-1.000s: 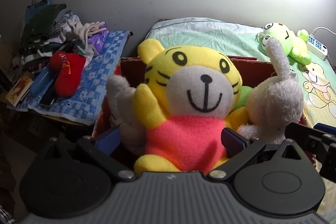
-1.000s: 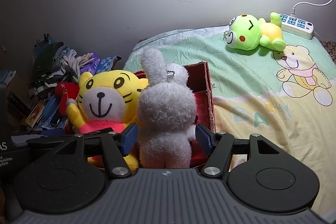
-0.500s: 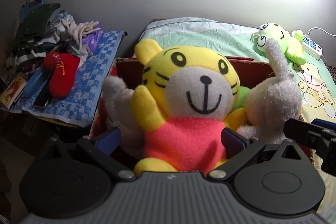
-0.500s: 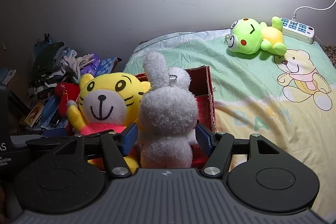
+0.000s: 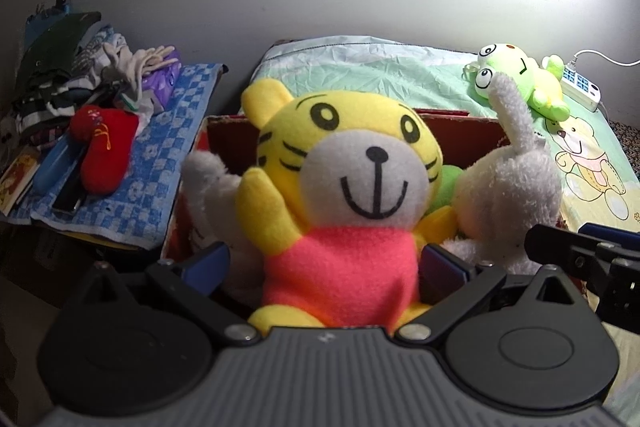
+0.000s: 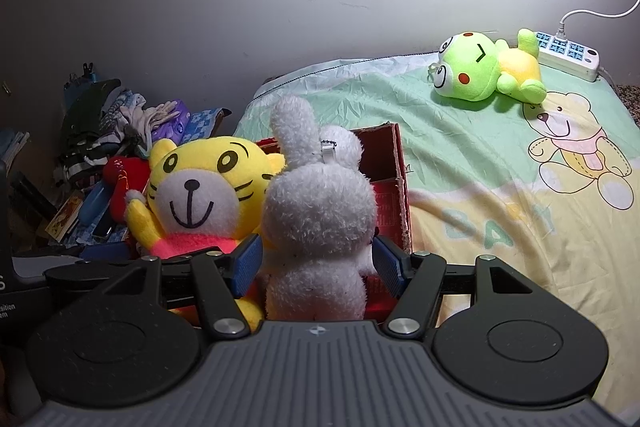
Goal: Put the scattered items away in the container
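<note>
A yellow tiger plush (image 5: 352, 195) in a pink shirt sits upright in the red cardboard box (image 5: 232, 135), between the fingers of my left gripper (image 5: 326, 263), which stands open around its body. A grey rabbit plush (image 6: 316, 219) stands in the same box (image 6: 384, 163), between the blue pads of my right gripper (image 6: 316, 263), also open. The rabbit shows at right in the left wrist view (image 5: 512, 183); the tiger shows in the right wrist view (image 6: 200, 187). Another grey plush (image 5: 208, 183) and something green (image 5: 450, 183) lie in the box.
A green frog plush (image 6: 480, 71) lies on the bed sheet (image 6: 500, 187) at the far end, beside a white power strip (image 6: 568, 51). Left of the box, a blue checked cloth (image 5: 160, 155) holds a red plush (image 5: 104, 147) and piled clothes (image 5: 60, 67).
Both grippers have drawn back slightly from the box; the toys stay in place. The jaws look a little wider around the toys.
</note>
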`<state>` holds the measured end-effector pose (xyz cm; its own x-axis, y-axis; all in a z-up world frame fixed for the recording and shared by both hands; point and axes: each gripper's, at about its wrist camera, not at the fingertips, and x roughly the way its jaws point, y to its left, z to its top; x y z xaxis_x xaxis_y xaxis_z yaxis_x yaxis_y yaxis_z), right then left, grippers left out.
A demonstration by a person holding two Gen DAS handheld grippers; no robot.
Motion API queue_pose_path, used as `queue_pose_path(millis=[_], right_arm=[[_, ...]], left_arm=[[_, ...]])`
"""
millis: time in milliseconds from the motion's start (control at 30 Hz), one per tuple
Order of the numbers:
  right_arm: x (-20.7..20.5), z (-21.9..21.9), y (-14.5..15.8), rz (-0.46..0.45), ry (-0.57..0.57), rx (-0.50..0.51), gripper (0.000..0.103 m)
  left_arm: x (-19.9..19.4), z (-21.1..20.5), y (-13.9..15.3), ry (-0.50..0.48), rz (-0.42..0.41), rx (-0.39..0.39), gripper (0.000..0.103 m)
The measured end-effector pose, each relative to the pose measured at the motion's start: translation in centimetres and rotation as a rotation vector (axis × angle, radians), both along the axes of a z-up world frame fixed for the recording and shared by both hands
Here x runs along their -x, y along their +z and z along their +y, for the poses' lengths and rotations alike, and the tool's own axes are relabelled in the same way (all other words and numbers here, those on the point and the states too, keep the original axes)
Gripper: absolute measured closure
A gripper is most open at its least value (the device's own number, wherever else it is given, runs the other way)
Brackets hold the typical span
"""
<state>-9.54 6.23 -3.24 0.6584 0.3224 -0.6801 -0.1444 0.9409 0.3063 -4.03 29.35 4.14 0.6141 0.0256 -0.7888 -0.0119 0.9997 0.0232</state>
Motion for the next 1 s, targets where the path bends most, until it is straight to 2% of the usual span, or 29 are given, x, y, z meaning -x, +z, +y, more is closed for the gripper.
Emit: queue_pose_path(millis=[467, 600, 700, 1000], right_arm=[[0.0, 0.3, -0.1, 0.000, 0.003, 0.004, 0.039], [-0.1, 0.4, 0.1, -0.009, 0.006, 0.013, 0.039], [-0.2, 0.6, 0.1, -0.009, 0.008, 0.017, 0.039], [-0.2, 0.9, 0.1, -0.009, 0.008, 0.017, 0.039]], left_arm=[[0.0, 0.4, 0.0, 0.010, -0.002, 0.016, 0.002], [0.0, 0.9, 0.4, 0.013, -0.012, 0.045, 0.002], [-0.4, 1.3, 0.5, 0.008, 0.010, 0.075, 0.002], [0.1, 1.8, 0.9, 0.020, -0.045, 0.089, 0.002]])
